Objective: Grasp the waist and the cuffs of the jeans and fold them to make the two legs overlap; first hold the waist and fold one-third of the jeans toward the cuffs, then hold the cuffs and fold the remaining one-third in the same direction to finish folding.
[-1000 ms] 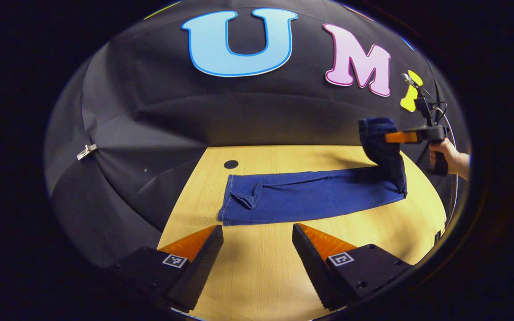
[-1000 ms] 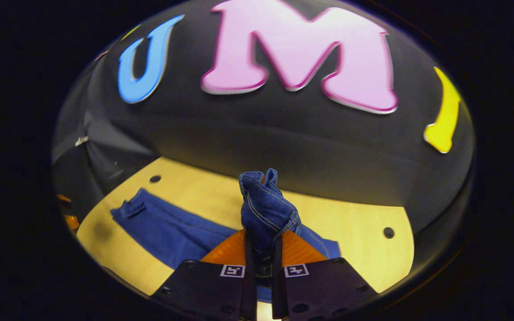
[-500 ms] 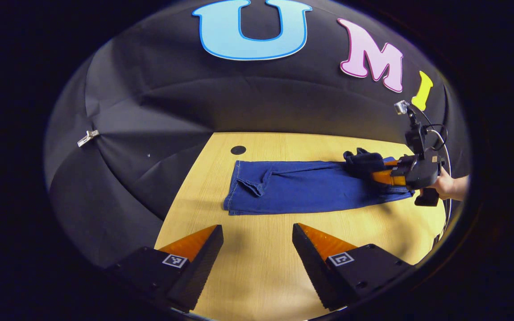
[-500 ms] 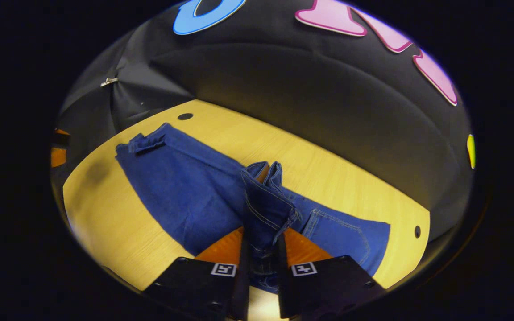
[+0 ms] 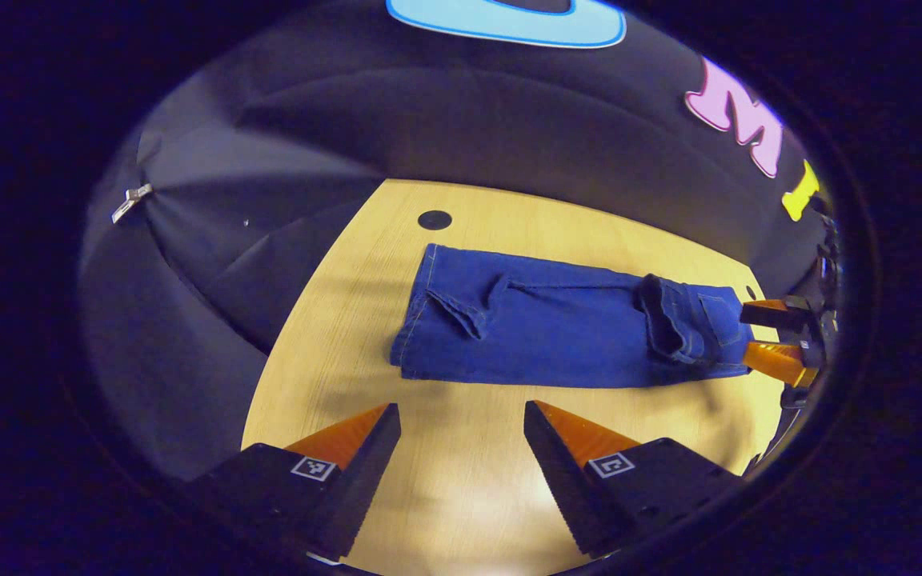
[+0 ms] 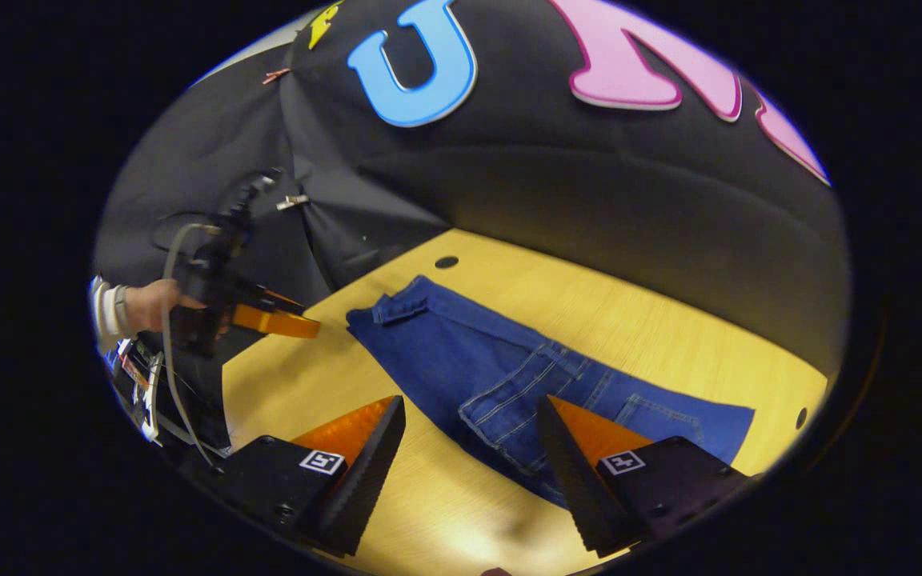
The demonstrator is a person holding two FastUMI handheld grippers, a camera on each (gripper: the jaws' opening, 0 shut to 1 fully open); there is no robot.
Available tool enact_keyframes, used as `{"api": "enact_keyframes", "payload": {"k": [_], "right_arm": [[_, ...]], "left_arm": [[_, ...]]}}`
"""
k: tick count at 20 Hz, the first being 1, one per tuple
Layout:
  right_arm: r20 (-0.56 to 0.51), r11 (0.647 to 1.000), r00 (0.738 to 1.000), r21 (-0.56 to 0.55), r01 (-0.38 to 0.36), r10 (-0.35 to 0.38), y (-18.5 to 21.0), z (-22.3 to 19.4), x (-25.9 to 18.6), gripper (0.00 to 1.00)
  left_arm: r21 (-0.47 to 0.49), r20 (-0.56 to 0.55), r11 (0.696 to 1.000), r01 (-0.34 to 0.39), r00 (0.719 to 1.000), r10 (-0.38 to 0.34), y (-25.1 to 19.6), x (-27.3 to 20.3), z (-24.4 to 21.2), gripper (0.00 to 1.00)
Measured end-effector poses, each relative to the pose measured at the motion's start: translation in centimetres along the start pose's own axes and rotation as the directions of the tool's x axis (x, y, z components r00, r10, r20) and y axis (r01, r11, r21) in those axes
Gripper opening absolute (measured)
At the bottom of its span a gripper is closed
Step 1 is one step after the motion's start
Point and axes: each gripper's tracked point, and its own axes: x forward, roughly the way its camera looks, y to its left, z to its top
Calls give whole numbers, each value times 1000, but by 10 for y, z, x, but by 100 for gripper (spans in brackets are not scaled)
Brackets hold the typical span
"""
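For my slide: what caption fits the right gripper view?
Open right gripper over blue denim jeans, waist folded, on wooden table.

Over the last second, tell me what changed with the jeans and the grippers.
The right gripper carried the waist down onto the jeans, then let go and opened. The waist end now lies folded over the legs. The left gripper stayed open above the table; the cuff end kept its place.
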Motion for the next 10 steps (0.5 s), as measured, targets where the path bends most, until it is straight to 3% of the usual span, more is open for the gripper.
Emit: {"api": "enact_keyframes", "payload": {"k": [5, 6, 10], "right_arm": [[72, 997, 997, 82, 5, -11, -25, 8, -56, 98], [76, 995, 997, 97, 5, -13, -29, 4, -66, 98], [64, 994, 997, 105, 34, -41, -48, -16, -97, 98]], "left_arm": [[26, -122, 998, -53, 991, 56, 26, 46, 28, 93], [25, -150, 998, -61, 987, 64, 29, 59, 32, 96], [-33, -267, 995, -89, 960, 78, 35, 99, 33, 96]]}}
